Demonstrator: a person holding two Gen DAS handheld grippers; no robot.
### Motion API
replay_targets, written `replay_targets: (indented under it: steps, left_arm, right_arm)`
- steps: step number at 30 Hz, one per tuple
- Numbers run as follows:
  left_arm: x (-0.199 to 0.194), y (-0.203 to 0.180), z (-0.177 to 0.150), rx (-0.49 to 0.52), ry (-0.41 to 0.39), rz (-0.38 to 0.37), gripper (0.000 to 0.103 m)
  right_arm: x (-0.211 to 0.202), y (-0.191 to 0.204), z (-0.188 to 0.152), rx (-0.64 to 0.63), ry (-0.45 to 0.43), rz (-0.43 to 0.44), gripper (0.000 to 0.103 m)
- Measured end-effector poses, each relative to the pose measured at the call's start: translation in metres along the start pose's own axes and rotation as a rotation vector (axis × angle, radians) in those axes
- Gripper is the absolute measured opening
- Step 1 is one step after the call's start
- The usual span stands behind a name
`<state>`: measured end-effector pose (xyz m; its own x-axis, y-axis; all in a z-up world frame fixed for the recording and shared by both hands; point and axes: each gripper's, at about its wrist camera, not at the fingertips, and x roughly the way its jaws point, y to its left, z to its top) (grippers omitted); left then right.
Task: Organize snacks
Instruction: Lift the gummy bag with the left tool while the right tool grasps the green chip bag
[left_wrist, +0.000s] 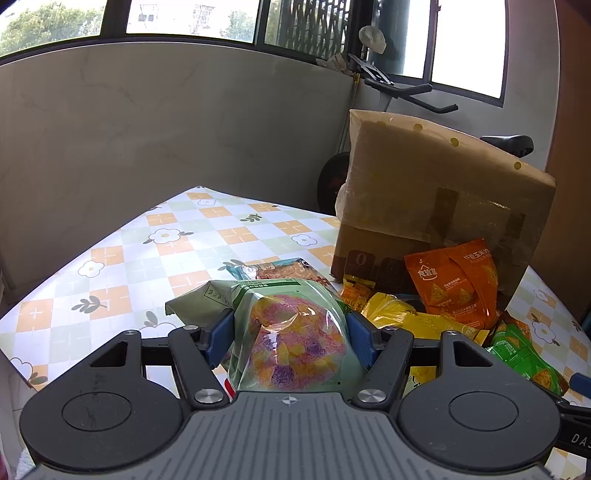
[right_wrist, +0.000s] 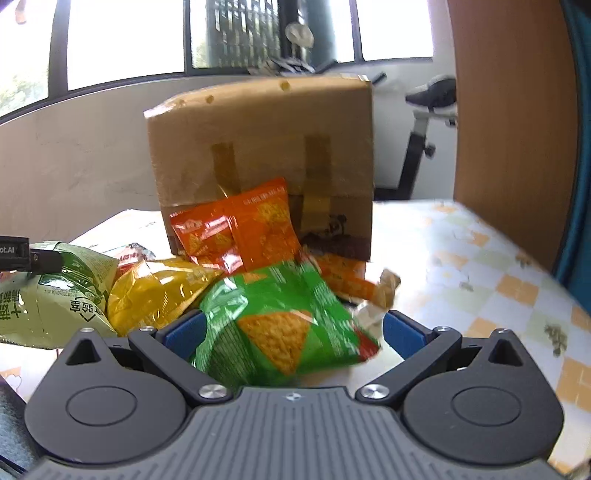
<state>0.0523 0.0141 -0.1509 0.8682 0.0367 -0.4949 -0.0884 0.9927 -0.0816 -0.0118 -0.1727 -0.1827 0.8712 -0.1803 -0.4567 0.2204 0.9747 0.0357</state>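
Left gripper (left_wrist: 290, 334) pinched gummy bag (left_wrist: 291, 332); right gripper (right_wrist: 291, 330) spread, green chip bag (right_wrist: 280, 325) between pads, long axis crosswise.

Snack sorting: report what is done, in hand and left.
Done: nothing looks sorted. In hand: the left gripper is clamped on the pale green candy bag; the right gripper straddles the green chip bag, its right pad clear. Left: orange bag and yellow bag piled against the cardboard box.
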Motion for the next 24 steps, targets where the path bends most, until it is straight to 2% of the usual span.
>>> replay_targets:
  steps: [5, 12, 19, 24]
  left_arm:
    - [-0.003, 0.0, 0.0, 0.001, -0.005, -0.007, 0.068]
    - [-0.002, 0.0, -0.001, 0.009, -0.005, -0.013, 0.068]
    - [0.0, 0.0, -0.001, 0.016, 0.0, -0.011, 0.068]
    - [0.003, -0.001, -0.001, 0.02, 0.008, -0.009, 0.068]
  right_arm:
    - [0.003, -0.013, -0.003, 0.117, 0.041, 0.029, 0.103]
    - [0.012, -0.019, -0.003, 0.185, 0.066, 0.079, 0.103]
    - [0.031, -0.013, 0.006, 0.164, 0.056, 0.121, 0.103]
    - [0.048, -0.009, 0.007, 0.149, 0.094, 0.156, 0.102]
